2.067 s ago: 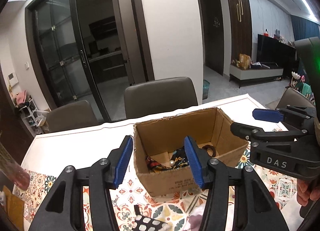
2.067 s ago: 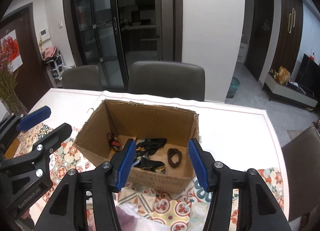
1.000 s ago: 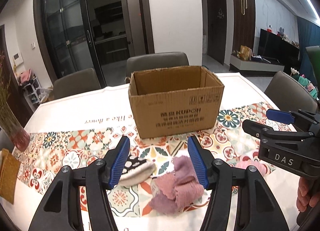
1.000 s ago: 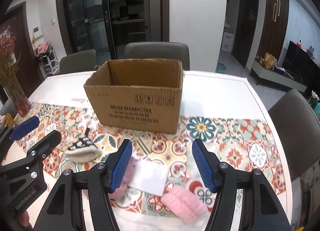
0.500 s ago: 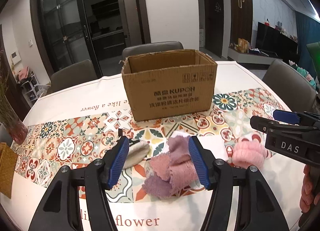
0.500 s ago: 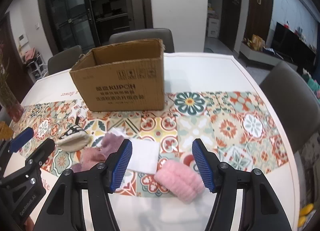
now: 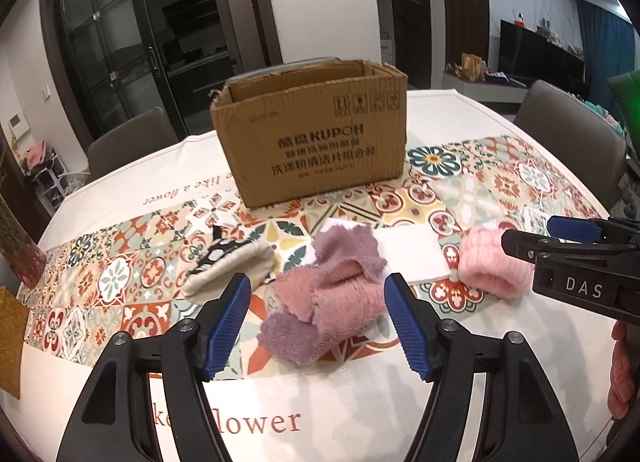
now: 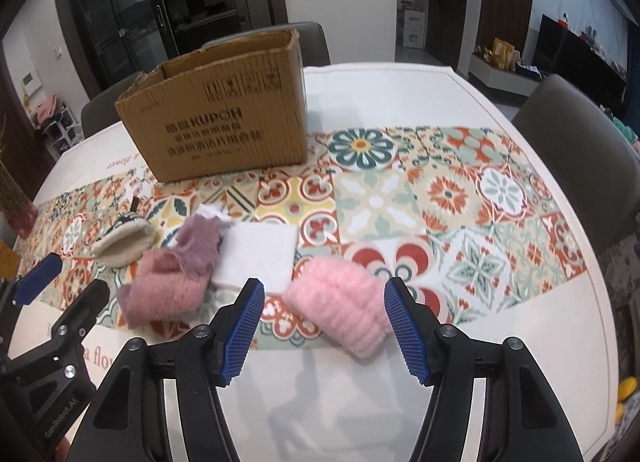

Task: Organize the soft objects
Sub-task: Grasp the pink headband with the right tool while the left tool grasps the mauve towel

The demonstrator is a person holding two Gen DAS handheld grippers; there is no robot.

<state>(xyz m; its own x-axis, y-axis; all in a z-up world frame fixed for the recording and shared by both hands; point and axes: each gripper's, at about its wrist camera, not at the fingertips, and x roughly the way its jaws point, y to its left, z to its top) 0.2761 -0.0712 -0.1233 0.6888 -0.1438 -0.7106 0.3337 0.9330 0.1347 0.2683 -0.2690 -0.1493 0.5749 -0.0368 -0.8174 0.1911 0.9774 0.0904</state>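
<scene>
Soft items lie in a row on the patterned tablecloth: a cream and black pouch [image 7: 232, 268] [image 8: 124, 244], crumpled mauve and purple fuzzy cloths [image 7: 328, 298] [image 8: 172, 282], a white folded cloth [image 7: 412, 256] [image 8: 258, 256] and a pink fluffy roll [image 7: 492, 266] [image 8: 344, 302]. My left gripper [image 7: 318, 326] is open, just above and in front of the mauve cloths. My right gripper [image 8: 322, 330] is open, its fingers either side of the pink roll, close above it. An open cardboard box [image 7: 312, 145] [image 8: 224, 113] stands behind them.
Grey chairs [image 7: 128, 141] [image 8: 568, 149] stand around the table. A vase [image 7: 22, 258] and a brown mat [image 7: 10, 342] sit at the table's left edge. White cloth with printed text [image 7: 256, 422] covers the near side.
Both grippers have dropped from above the box and pulled back toward the near table edge, closing in low on the soft items. Both stay open.
</scene>
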